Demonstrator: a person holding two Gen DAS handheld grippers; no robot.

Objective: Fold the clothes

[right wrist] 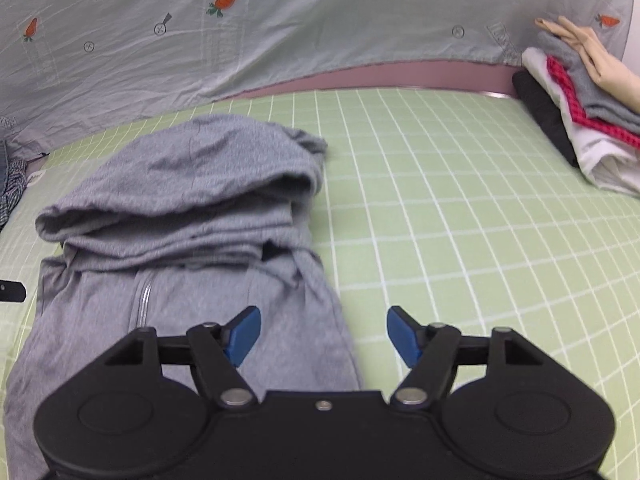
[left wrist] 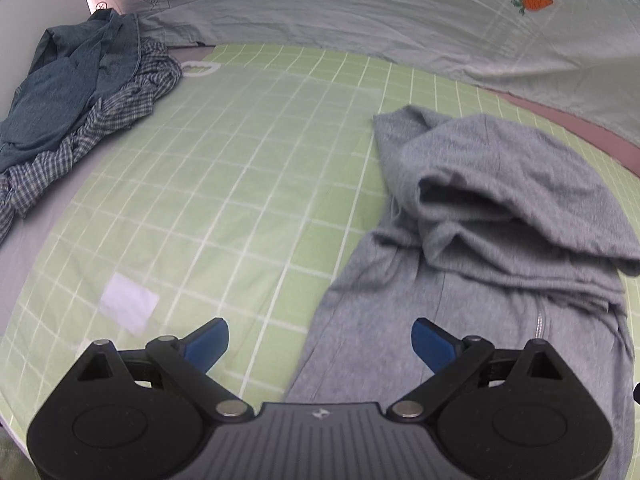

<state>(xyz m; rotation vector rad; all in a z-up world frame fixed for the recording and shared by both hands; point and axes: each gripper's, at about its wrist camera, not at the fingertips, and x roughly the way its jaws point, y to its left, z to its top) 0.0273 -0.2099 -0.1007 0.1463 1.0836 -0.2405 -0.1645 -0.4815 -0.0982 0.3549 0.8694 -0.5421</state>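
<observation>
Teal and checked crumpled clothes (left wrist: 76,108) sat far left. Left claw (left wrist: 320,346) hung released by the grey zip hoodie (left wrist: 480,240), half folded mid-bed; right claw (right wrist: 324,336) was released too. Loose folded-over top could slump if grabbed by one layer. Folded stack (right wrist: 576,112) far right.

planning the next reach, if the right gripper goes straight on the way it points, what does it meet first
Probably the right edge of the gray zip hoodie: the right gripper, jaws open, straddles that edge over the green grid sheet. Depth is unclear.
</observation>
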